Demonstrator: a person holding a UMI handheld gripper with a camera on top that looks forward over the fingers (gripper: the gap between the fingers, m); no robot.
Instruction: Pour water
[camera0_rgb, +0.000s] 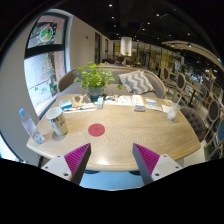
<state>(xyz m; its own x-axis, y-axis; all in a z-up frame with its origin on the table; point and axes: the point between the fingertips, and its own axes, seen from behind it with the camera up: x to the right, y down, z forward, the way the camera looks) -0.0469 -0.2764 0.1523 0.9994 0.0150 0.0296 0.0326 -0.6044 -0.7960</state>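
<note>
1. Two gripper (110, 160) fingers with magenta pads (76, 155) stand spread wide apart, released, gripping nothing; only bare table shows between them.
2. Table (120, 140): rounded pale wooden top with a smooth finish. Its near edge lies just ahead of the fingertips.
3. Red round coaster (96, 129), flat, lies near the table's middle, apart from everything else.
4. Clear plastic water bottle (30, 124) stands upright at the table's left edge. It carries a label band, but the writing is too small to read.
5. Cylindrical can or cup (57, 122) stands just right of the bottle, slightly tilted in the view. Its printed wrap is not legible, and whether it touches the bottle I cannot tell.
6. Leafy green potted plant (95, 78) sits at the far edge of the table, left of middle.
7. Flat items like books or booklets (125, 100) lie along the far edge beside the plant. Covers show blue and white, no text readable.
8. Small pale cup-like object (169, 111) stands near the table's right edge; its shape is hard to make out.
9. Framed posters (43, 60) hang on the wall beyond the left side, with green graphics and print that is unreadable.
10. Sofa with striped cushion (140, 80) sits behind the table, partly hidden by the plant and booklets.
</note>
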